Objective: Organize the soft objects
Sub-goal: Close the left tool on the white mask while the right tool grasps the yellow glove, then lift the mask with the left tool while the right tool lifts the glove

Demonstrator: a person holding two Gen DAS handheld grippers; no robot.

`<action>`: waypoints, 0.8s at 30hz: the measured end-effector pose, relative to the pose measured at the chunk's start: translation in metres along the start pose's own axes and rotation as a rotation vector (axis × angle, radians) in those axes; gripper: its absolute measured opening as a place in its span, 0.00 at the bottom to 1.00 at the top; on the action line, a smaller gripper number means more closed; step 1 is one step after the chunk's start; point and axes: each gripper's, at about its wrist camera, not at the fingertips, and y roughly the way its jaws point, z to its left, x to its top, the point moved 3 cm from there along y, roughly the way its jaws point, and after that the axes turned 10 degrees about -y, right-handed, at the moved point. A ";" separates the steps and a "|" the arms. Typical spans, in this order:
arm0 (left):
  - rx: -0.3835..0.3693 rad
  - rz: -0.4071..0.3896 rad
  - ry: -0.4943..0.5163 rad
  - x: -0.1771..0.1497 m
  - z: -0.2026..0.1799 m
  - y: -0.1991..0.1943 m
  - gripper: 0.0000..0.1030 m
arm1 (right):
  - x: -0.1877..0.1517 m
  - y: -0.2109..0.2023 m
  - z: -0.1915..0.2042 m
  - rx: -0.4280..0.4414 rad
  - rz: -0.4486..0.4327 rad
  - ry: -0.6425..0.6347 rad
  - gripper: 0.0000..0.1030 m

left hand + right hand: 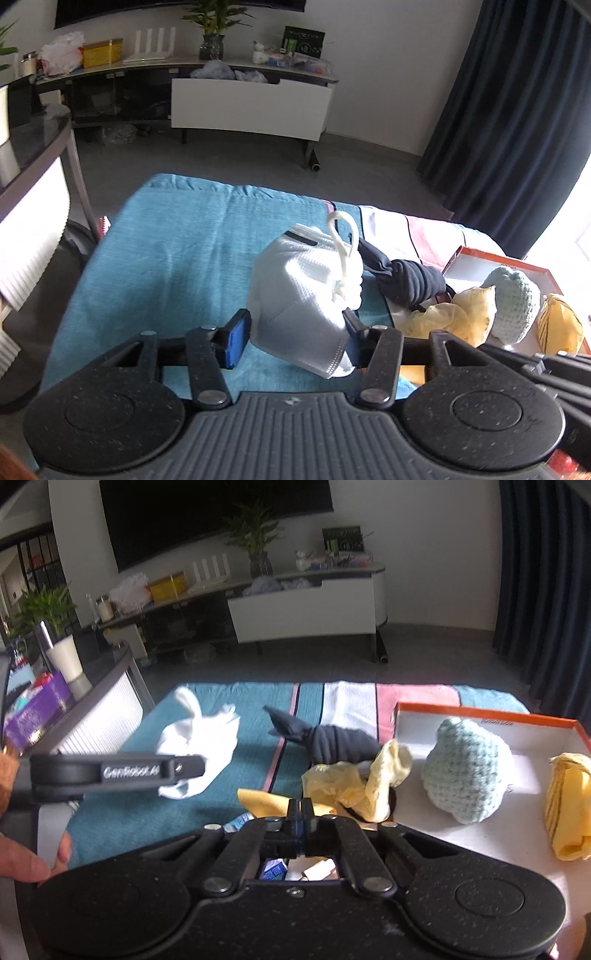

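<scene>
Left gripper (pixel 295 338) is clamped on the white face mask (pixel 303 291); right gripper (pixel 301 821) is pinched fully closed, seemingly empty, near the yellow cloth (pixel 351 786).

Teal cloth (pixel 166 266) lies open; dark bundle (pixel 402 284) fronts the box (pixel 491 720).

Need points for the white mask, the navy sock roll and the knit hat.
white mask (pixel 295 288), left wrist view, middle of its quilted front panel.
navy sock roll (pixel 340 744), right wrist view, ribbed middle of the bundle.
knit hat (pixel 465 768), right wrist view, centre of the light blue crochet.
</scene>
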 end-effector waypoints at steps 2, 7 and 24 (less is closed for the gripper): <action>0.005 -0.005 -0.011 -0.003 0.002 -0.007 0.51 | 0.001 -0.005 -0.002 0.002 -0.002 -0.001 0.02; 0.023 -0.017 -0.029 -0.010 0.009 -0.021 0.51 | -0.004 0.001 -0.008 0.027 0.043 0.050 0.26; 0.032 -0.041 -0.039 -0.014 0.018 -0.034 0.51 | -0.004 0.036 -0.001 -0.027 0.082 0.021 0.27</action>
